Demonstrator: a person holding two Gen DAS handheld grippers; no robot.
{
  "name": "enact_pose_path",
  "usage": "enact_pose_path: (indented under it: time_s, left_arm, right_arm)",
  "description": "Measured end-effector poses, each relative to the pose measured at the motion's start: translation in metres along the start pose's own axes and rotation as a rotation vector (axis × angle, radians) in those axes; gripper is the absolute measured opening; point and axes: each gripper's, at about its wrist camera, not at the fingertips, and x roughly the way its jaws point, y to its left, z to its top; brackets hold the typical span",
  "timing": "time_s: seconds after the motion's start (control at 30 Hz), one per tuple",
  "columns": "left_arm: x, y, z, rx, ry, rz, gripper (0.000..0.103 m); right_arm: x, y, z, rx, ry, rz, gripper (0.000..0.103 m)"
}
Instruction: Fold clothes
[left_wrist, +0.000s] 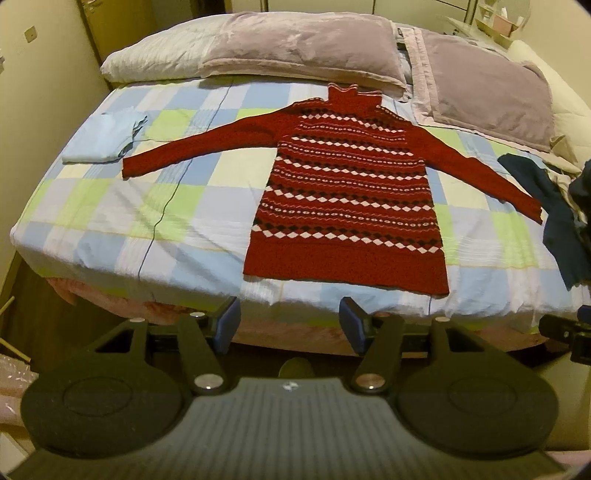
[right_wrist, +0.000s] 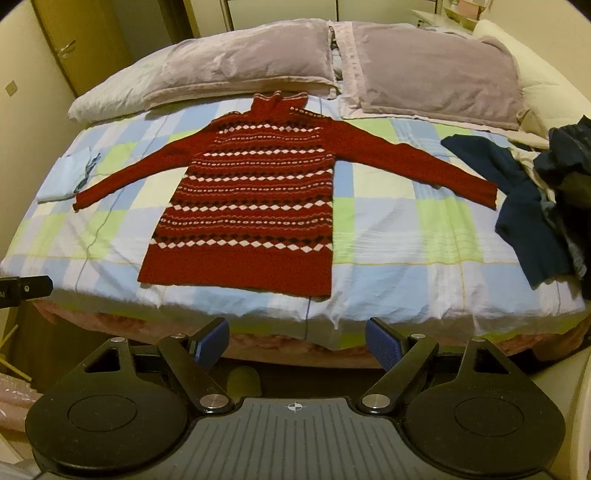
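Left hand-held gripper (left_wrist: 290, 321), right hand-held gripper (right_wrist: 297, 341): jaws apart, empty; red sweater (left_wrist: 347, 199) flat on bed (left_wrist: 110, 221).

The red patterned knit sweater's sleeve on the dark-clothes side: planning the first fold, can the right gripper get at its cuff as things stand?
Probably yes. The red patterned knit sweater lies flat, that cuff uncovered beside the dark blue clothes pile, not under it. The right gripper is open and empty.

No readable words or numbers anywhere; only a small crosshair mark on the right tool's (right_wrist: 295, 341) grey body.
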Motion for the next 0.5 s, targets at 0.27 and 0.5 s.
enact_pose_path:
  time_s: [0.27, 0.5]
  left_arm:
    - [-0.0010, 0.0065, -0.0070, -0.042, 0.001, 0.018, 0.057]
    - [-0.0015, 0.0028, -0.0078, -0.065, -0.012, 0.033, 0.059]
  right_arm:
    - [0.0022, 0.0053, 0.0035, -0.040, -0.008, 0.000, 0.084]
    - [0.0034, 0.0029, 0.0088, -0.065, -0.029, 0.014, 0.084]
